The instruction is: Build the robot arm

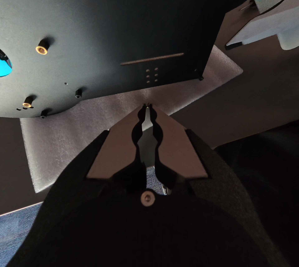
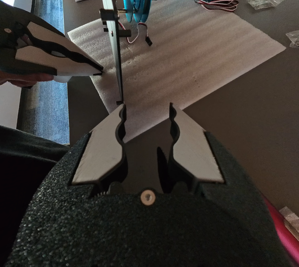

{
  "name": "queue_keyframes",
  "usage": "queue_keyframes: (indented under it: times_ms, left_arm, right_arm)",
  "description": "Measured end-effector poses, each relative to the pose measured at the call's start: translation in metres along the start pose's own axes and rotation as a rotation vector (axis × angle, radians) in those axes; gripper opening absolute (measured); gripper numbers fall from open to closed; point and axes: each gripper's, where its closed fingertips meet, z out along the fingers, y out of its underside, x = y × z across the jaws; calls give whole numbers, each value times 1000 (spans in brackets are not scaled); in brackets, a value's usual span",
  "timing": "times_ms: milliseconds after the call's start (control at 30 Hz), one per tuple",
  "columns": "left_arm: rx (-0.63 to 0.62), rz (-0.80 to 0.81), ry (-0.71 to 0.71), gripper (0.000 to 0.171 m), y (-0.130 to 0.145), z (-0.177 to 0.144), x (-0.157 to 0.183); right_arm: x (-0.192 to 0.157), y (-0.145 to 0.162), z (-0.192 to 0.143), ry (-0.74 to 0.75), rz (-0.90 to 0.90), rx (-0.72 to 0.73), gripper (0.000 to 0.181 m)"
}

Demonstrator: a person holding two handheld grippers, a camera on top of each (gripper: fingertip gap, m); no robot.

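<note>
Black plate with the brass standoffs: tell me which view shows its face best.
The left wrist view: the black plate fills it face-on, showing slots, holes and brass standoffs. The right wrist view shows the plate only edge-on, standing on the foam sheet.

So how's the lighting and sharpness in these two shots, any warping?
Left wrist view: dim and backlit, the black plate in shade, the left gripper body nearly black; the plate's edge bows from the wide lens. Right wrist view: brighter, daylight streaks across the foam sheet, the right gripper sharp, the far blue parts softer; edges curve.
</note>
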Motion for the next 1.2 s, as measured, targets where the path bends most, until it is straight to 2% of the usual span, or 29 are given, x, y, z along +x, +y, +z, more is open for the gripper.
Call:
queue_keyframes:
  times_ms: [100, 300, 500, 900, 1200]
  left_arm:
    - [40, -19, -17, 3, -11, -2, 3]
    - [195, -158, 26, 2, -52, -4, 28]
    - [240, -296, -8, 1, -54, 7, 29]
    - [249, -285, -51, 0, -54, 7, 31]
    - [283, -341, -79, 0, -59, 8, 33]
  right_arm:
    - [1, -1, -1, -2, -3, 1, 53]
    - [2, -2, -4, -13, 3, 6, 53]
    - [3, -1, -6, -28, 2, 6, 53]
    - [3, -1, -7, -53, -3, 2, 53]
    - [0, -1, -8, -71, -7, 3, 52]
